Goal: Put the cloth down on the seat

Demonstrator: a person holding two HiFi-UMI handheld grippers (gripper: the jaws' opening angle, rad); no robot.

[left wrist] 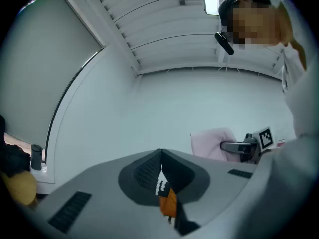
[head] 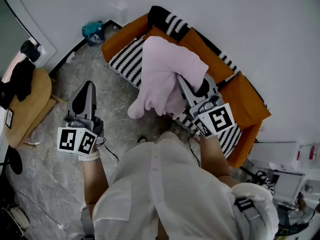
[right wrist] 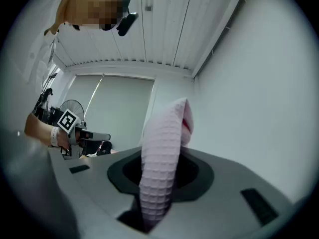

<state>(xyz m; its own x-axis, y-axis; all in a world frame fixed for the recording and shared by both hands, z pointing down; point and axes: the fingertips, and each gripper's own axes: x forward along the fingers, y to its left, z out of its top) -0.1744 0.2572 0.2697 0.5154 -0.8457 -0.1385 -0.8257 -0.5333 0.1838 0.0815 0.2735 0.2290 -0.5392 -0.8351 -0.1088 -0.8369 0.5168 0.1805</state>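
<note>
While over the black-and-white striped sofa seat (head: 127,59), the pink waffle cloth (head: 162,76) isn't down yet.
Right gripper (right wrist: 160,176) clamps it — left gripper (left wrist: 160,158) closed, empty.

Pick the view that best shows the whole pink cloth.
Head view: the whole cloth shows there, hanging from the right gripper above the striped seat. The right gripper view shows only the waffle-weave fold pinched between its jaws. The left gripper view catches just a small pink part off to the right.
</note>
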